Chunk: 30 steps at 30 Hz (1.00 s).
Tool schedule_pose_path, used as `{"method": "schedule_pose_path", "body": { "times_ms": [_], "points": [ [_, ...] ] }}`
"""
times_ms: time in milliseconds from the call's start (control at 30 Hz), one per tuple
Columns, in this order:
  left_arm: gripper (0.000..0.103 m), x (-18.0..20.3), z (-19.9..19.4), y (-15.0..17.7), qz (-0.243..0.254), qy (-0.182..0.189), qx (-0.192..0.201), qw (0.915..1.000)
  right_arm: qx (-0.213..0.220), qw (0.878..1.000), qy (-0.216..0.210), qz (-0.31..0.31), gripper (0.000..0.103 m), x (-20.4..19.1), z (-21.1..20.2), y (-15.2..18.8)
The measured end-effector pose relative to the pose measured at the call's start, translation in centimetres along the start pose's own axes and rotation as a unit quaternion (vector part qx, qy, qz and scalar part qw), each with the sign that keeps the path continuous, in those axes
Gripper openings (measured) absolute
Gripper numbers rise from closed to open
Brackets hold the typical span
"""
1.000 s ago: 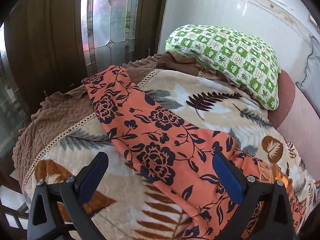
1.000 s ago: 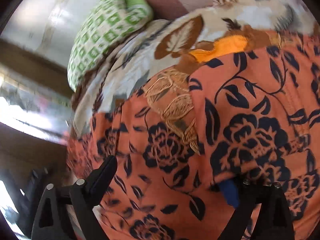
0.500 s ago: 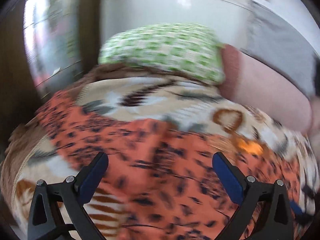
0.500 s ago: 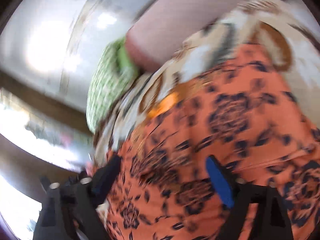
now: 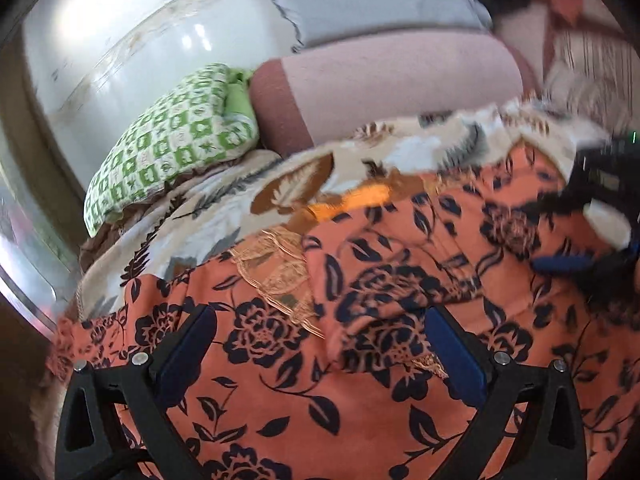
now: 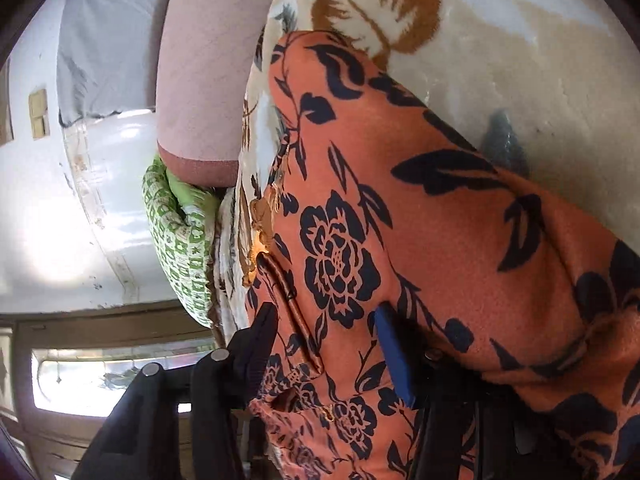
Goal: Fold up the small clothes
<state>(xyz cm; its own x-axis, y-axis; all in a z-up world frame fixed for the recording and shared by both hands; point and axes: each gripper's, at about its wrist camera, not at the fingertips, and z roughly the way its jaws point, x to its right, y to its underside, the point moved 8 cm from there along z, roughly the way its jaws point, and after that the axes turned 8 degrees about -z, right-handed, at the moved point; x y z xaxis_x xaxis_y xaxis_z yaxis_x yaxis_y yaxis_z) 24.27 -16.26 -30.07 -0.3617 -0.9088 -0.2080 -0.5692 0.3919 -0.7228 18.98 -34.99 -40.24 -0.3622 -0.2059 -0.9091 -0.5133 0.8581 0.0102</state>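
An orange garment with dark navy flowers (image 5: 360,320) lies spread on a leaf-print blanket (image 5: 224,204); gold lace trim (image 5: 276,276) shows at a fold near its middle. My left gripper (image 5: 320,344) is open just above the cloth, jaws wide apart, holding nothing. My right gripper (image 6: 328,340) has its jaws partly apart with a raised fold of the same garment (image 6: 400,208) between and over them; a corded seam (image 6: 288,300) runs by the left finger. The right gripper also shows blurred in the left wrist view (image 5: 592,236), on the garment's right side.
A green-and-white checked pillow (image 5: 168,148) and a pink bolster (image 5: 380,88) lie at the far side of the bed against a white wall (image 5: 120,40). A wooden-framed window (image 6: 112,376) is at the left of the right wrist view.
Both cameras swung round toward the garment's right end and lower onto it. The right gripper's jaws narrowed around a fold of cloth. The left gripper stayed open.
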Motion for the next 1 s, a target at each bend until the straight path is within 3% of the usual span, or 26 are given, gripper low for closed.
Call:
{"method": "schedule_pose_path", "body": {
  "times_ms": [133,300,400,533,633,733,867,900,1000],
  "points": [
    [0.103,0.1,1.6,0.1,0.01,-0.005,-0.033,0.9994,-0.01,0.999,-0.019,0.023,0.055,0.4,0.3,0.0],
    [0.103,0.0,5.0,0.3,0.012,-0.005,-0.109,0.9939,-0.021,0.998,-0.03,0.043,0.055,0.9,-0.1,0.1],
    [0.084,0.2,6.3,0.1,-0.001,0.011,-0.148,0.9889,-0.022,0.998,-0.03,0.05,0.055,1.1,-0.2,0.1],
    [0.044,-0.7,6.8,-1.4,-0.071,0.037,-0.163,0.9834,-0.023,0.998,-0.026,0.048,0.057,1.0,-0.1,0.1],
    [0.042,-3.6,6.5,-1.6,-0.17,0.056,-0.167,0.9695,-0.024,0.998,-0.026,0.05,0.058,0.9,0.0,0.0],
    [0.042,-7.1,5.8,0.0,-0.236,0.044,-0.17,0.9557,-0.024,0.998,-0.026,0.049,0.059,0.7,0.2,0.0],
    [0.046,-12.3,4.4,4.8,-0.334,0.047,-0.197,0.9207,-0.024,0.998,-0.028,0.051,0.059,0.5,0.4,-0.1],
    [0.046,-14.1,4.0,6.3,-0.356,0.032,-0.207,0.9108,-0.024,0.998,-0.028,0.051,0.059,0.5,0.4,-0.1],
    [0.046,-17.6,2.0,7.9,-0.389,0.019,-0.195,0.9002,-0.023,0.998,-0.027,0.048,0.059,0.4,0.6,-0.2]
  ]
}}
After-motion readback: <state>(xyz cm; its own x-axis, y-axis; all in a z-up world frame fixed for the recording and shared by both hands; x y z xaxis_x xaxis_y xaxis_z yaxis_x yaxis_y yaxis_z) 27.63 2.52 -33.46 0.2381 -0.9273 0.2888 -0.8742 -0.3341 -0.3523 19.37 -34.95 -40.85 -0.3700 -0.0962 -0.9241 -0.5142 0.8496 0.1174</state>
